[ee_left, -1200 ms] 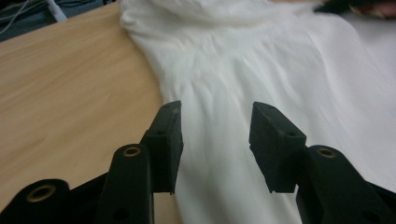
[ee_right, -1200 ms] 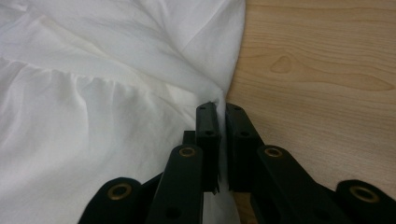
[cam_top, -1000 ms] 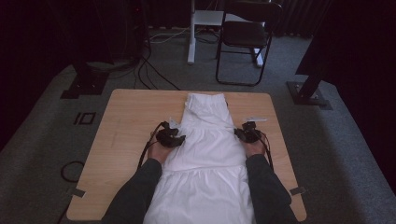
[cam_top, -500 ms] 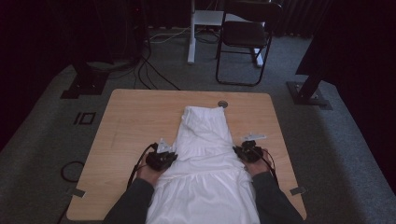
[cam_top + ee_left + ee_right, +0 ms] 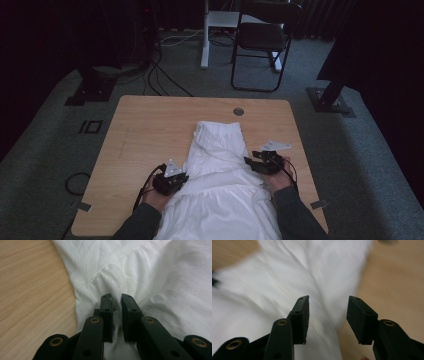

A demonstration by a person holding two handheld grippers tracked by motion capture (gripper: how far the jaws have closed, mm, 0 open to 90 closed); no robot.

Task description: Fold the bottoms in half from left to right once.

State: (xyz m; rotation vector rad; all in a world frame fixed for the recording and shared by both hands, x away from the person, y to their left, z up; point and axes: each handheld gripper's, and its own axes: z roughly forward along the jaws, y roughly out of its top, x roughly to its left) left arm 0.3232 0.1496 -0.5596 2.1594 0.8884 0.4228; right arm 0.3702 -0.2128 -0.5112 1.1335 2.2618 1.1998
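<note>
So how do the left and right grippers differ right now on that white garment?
The left gripper has its jaws nearly together, pinching a fold of the white garment; the right gripper has jaws that have just been opening, with nothing pressed between them. The left one sits at the cloth's left edge, nearer the person; the right gripper sits at its right edge, a little farther up the table. Both are hand-held with black jaws.

High view is dim on my end; room past the table (image 5: 150, 130) goes near black, only the tabletop and white garment (image 5: 220, 165) catch light, soft, no hard shadows. Left gripper view is bright, sharp, cloth slightly blown out. Right gripper view is motion-blurred: garment smeared, jaws crisp.
</note>
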